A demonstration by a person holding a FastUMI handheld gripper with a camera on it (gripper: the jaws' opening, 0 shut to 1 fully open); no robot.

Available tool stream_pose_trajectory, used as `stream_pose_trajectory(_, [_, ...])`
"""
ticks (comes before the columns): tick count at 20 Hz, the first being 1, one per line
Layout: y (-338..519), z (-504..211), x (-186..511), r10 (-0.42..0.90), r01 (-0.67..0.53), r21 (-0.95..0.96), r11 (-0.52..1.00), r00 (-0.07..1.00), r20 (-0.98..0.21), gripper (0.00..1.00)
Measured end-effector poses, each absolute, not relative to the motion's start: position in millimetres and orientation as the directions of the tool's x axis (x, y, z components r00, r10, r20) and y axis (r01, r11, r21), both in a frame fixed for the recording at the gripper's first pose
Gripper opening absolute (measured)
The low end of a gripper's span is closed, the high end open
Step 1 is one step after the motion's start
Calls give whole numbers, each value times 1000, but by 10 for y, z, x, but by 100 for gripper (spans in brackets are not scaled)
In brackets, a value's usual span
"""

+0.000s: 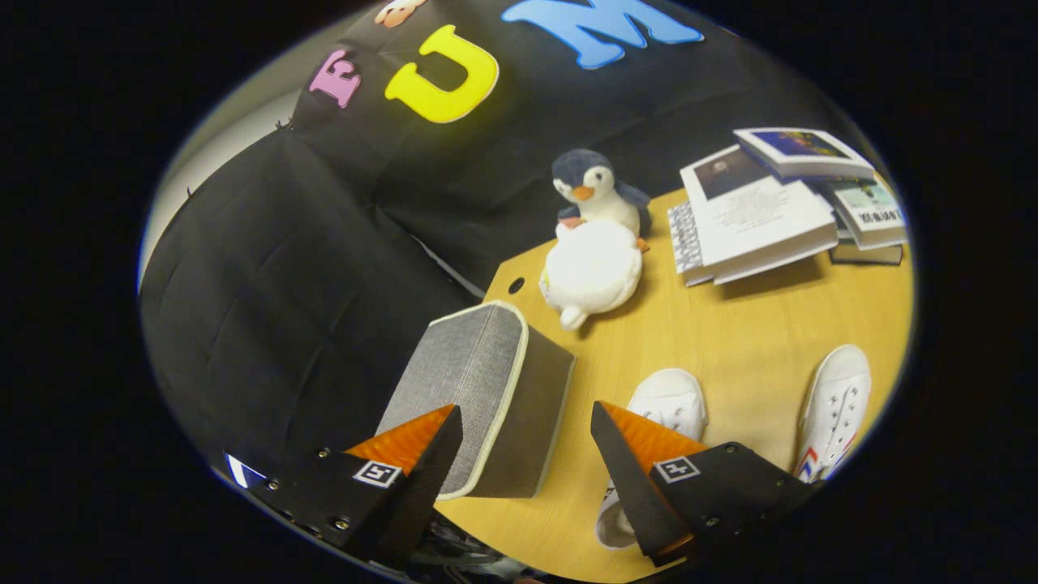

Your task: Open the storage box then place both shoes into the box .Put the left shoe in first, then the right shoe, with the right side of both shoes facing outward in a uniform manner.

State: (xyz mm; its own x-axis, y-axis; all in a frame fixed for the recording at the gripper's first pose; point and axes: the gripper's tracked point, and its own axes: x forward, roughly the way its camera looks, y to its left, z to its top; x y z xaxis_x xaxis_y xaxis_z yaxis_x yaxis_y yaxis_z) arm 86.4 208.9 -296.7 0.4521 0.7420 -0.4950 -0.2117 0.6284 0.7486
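Two white shoes point(669, 405) point(835, 410) stand on the bench point(730, 341), just ahead of the spread, empty tool point(527, 442). Treat them as light and pliable; grip the heel collar. Expect the closed fabric storage box point(486, 389) to flex. No writing is legible on either.

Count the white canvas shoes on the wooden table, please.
2. One white canvas shoe lies just beyond the open claw, partly behind one finger; the other white canvas shoe lies further right.
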Motion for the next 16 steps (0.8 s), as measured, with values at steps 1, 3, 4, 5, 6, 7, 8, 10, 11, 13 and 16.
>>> stream_pose_trajectory(1, [2205, -3007, 850, 764, -186, 781, 596, 432, -480, 97])
stream_pose_trajectory(3, [2419, -3040, 807, 805, -134, 839, 528, 394, -444, 97])
stream_pose_trajectory(4, [2509, -3067, 801, 819, -112, 857, 503, 377, -432, 97])
stream_pose_trajectory(5, [2592, -3097, 786, 833, -91, 873, 478, 363, -418, 97])
stream_pose_trajectory(6, [2658, -3131, 780, 844, -72, 885, 460, 347, -410, 97])
stream_pose_trajectory(7, [2711, -3173, 765, 852, -58, 893, 446, 334, -404, 97])
stream_pose_trajectory(8, [2754, -3197, 764, 861, -41, 903, 427, 323, -392, 97])
stream_pose_trajectory(10, [2875, -3162, 793, 884, 5, 931, 365, 311, -348, 97])
stream_pose_trajectory(11, [2946, -3148, 803, 895, 17, 940, 341, 301, -330, 97])
stream_pose_trajectory(13, [3020, -3150, 807, 903, 6, 942, 336, 284, -323, 95])
stream_pose_trajectory(16, [3010, -3084, 873, 897, -44, 934, 354, 299, -326, 56])
